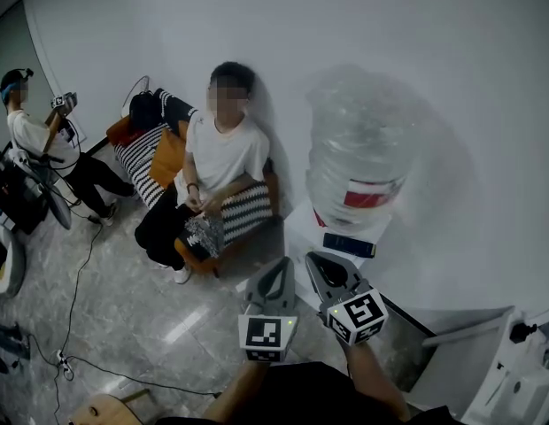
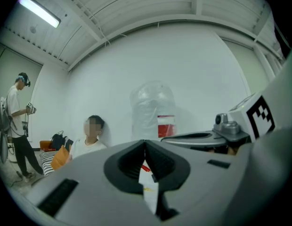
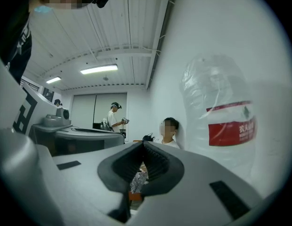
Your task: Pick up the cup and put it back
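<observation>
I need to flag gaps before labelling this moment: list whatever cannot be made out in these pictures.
Cup: in none of the three views.
Dark flat thing below the water bottle: head view, too small to identify.
Patterned thing in the lap of the seated person: head view, too small; right gripper view, mostly behind the right gripper.
White machine: head view, cut off by the lower right edge.

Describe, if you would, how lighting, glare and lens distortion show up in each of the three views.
Head view: dim, dark at the corners; the water bottle throws a soft shadow on the wall, and the floor shows a pale glare streak. Left gripper view: strong fisheye curves the ceiling; the tube light burns white. Right gripper view: black round rim, bright ceiling lamp.
</observation>
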Motion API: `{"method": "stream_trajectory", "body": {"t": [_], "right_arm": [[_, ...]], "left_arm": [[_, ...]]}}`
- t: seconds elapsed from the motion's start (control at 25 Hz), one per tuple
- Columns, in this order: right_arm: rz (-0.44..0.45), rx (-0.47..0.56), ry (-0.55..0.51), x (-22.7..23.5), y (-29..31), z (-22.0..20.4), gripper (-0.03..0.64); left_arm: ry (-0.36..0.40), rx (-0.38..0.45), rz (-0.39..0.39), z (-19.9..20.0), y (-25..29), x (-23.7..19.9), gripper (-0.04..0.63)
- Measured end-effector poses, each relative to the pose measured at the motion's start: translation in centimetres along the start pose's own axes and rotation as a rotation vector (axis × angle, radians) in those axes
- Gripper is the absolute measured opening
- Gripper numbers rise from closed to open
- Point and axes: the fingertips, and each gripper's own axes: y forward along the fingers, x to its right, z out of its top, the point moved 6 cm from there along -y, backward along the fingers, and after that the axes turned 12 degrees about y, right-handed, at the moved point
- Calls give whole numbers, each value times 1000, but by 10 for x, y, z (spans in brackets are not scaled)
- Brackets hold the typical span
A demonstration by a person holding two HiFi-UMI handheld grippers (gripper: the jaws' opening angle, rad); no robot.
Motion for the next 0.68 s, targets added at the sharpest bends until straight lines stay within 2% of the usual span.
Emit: {"method": "stream_trajectory", "body": {"t": [0.2,0.32,0.68], "right_arm": [[22,16,-2,-4,4,2,11],[24,20,-1,-5,5,2,11],[32,36,-18,-1,1,5,11]], "left_arm": [[-11,11,4,2,-2,2,12],[13,3,9,-6,-3,1,12],[27,28,-9,8,-1,5,12]]}}
